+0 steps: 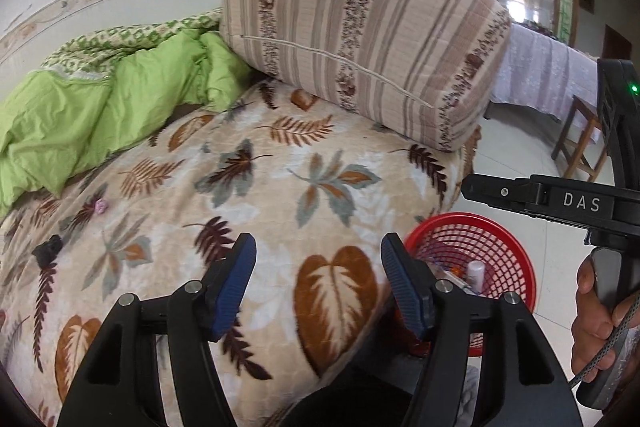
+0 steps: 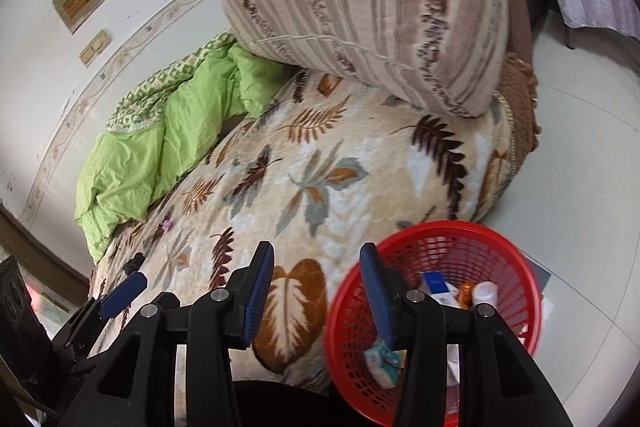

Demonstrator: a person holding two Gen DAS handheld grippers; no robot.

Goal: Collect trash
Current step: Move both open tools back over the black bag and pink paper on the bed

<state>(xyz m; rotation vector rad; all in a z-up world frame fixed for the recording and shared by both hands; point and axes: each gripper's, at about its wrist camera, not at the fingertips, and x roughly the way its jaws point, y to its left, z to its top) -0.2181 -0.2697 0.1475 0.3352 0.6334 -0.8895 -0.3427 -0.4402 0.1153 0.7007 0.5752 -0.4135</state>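
Grippers both stand wide with nothing between the pads: your left gripper [image 1: 318, 281] hovers over the leaf-print blanket [image 1: 280, 163], your right gripper [image 2: 316, 291] at the bed's edge. Your red basket [image 2: 500, 251] sits on the floor beside the bed, holding a crumpled wrapper [image 2: 382, 361] and a small white bottle [image 2: 486, 293]. A dark scrap [image 1: 48, 250] and a pink bit [image 1: 101, 205] lie on the blanket.

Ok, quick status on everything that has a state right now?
Left gripper: open, empty, over the blanket.
Right gripper: open, empty, at the basket's edge.
Basket: upright on the floor beside the bed, partly filled with trash.
Black scrap: lying on the blanket, not yet collected.
Pink scrap: lying on the blanket, not yet collected.
Quilt: crumpled against the wall.
Cushion: resting tilted on the bed.
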